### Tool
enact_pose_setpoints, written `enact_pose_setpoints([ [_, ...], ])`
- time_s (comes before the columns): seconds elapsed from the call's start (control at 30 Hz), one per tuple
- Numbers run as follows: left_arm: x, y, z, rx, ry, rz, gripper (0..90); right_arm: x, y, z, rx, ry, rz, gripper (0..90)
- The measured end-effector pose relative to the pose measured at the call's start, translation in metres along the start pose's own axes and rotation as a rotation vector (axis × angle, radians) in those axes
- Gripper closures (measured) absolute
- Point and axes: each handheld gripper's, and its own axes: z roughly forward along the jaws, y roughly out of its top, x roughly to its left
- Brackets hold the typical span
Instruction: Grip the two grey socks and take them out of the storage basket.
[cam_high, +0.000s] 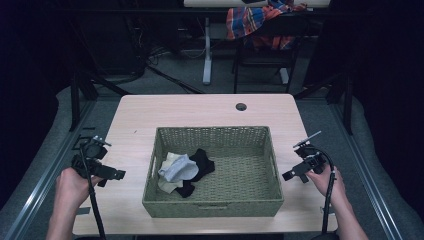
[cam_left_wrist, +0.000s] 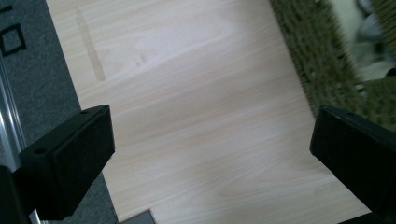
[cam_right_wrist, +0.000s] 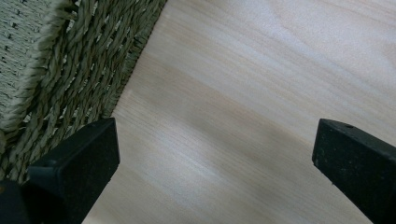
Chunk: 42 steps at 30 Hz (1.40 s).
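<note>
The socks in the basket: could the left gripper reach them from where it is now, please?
Probably yes: the left gripper is open beside the basket, the socks lie near that wall, uncovered; it must lift over the rim.

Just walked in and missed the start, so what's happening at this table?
A person holds a gripper in each hand, one at either side of a woven basket on the table. The left gripper and right gripper both hover over bare wood with jaws open, holding nothing. Pale and black socks lie in a heap in the basket's left half, untouched.
</note>
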Motion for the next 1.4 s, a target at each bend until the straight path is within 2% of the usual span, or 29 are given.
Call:
enact_pose_setpoints([
  [0.07, -0.005, 0.004, -0.004, -0.008, -0.007, 0.007, 0.1, -0.002, 0.000, -0.001, 0.004, 0.020, -0.003, 0.4],
  [0.1, -0.007, 0.007, -0.005, -0.008, -0.013, 0.009, 0.0, -0.004, 0.000, -0.002, 0.027, 0.007, -0.016, 0.4],
  [0.13, -0.009, 0.009, -0.007, -0.018, -0.019, 0.016, 0.0, -0.003, -0.001, 0.000, -0.001, 0.014, 0.009, 0.4],
  [0.23, -0.016, 0.017, -0.015, -0.038, -0.028, 0.040, 0.0, -0.004, -0.001, 0.000, -0.006, 0.017, 0.018, 0.5],
  [0.37, -0.028, 0.030, -0.021, -0.065, -0.042, 0.076, 0.0, -0.004, 0.000, -0.002, 0.034, 0.006, -0.016, 0.5],
  [0.43, -0.035, 0.036, -0.021, -0.062, -0.051, 0.103, 0.0, -0.004, 0.000, -0.001, 0.025, 0.006, -0.008, 0.5],
  [0.47, -0.039, 0.039, -0.020, -0.058, -0.055, 0.116, 0.0, -0.003, -0.001, 0.000, -0.001, 0.001, 0.012, 0.5],
  [0.5, -0.043, 0.042, -0.019, -0.058, -0.059, 0.126, 0.0, -0.003, -0.001, -0.001, 0.004, 0.008, 0.005, 0.5],
  [0.57, -0.051, 0.048, -0.017, -0.055, -0.066, 0.146, 0.0, -0.005, 0.000, -0.002, 0.030, 0.005, -0.015, 0.5],
  [0.6, -0.055, 0.051, -0.016, -0.054, -0.073, 0.158, 0.0, -0.005, 0.000, -0.002, 0.028, 0.004, -0.014, 0.5],
  [0.63, -0.059, 0.054, -0.015, -0.052, -0.081, 0.170, 0.0, -0.003, -0.002, 0.000, 0.002, 0.004, 0.009, 0.5],
  [0.8, -0.081, 0.066, -0.009, -0.035, -0.114, 0.230, 0.0, -0.003, -0.001, 0.000, -0.001, 0.009, 0.004, 0.5],
  [0.87, -0.089, 0.071, -0.005, -0.029, -0.116, 0.254, 0.0, -0.004, 0.000, -0.002, 0.032, 0.010, -0.024, 0.5],
  [0.93, -0.096, 0.075, -0.001, -0.017, -0.124, 0.272, 0.0, -0.004, 0.000, -0.001, 0.025, 0.008, -0.019, 0.4],
  [0.97, -0.100, 0.077, 0.002, -0.013, -0.125, 0.278, 0.0, -0.004, 0.000, -0.001, 0.021, 0.026, -0.015, 0.5],
  [1.13, -0.118, 0.086, 0.014, 0.018, -0.135, 0.333, 0.0, -0.004, 0.000, -0.001, 0.029, 0.011, -0.020, 0.4],
  [1.17, -0.122, 0.087, 0.017, 0.019, -0.137, 0.343, 0.0, -0.003, -0.001, 0.001, 0.006, 0.023, -0.004, 0.4],
  [1.23, -0.129, 0.090, 0.022, 0.035, -0.146, 0.360, 0.0, -0.003, -0.001, 0.000, 0.009, 0.022, -0.005, 0.4],
  [1.3, -0.135, 0.091, 0.027, 0.045, -0.146, 0.374, 0.0, -0.004, 0.000, -0.001, 0.034, 0.016, -0.023, 0.4],
  [1.4, -0.141, 0.090, 0.036, 0.060, -0.148, 0.384, 0.0, -0.004, 0.000, -0.001, 0.027, 0.011, -0.019, 0.4],
])
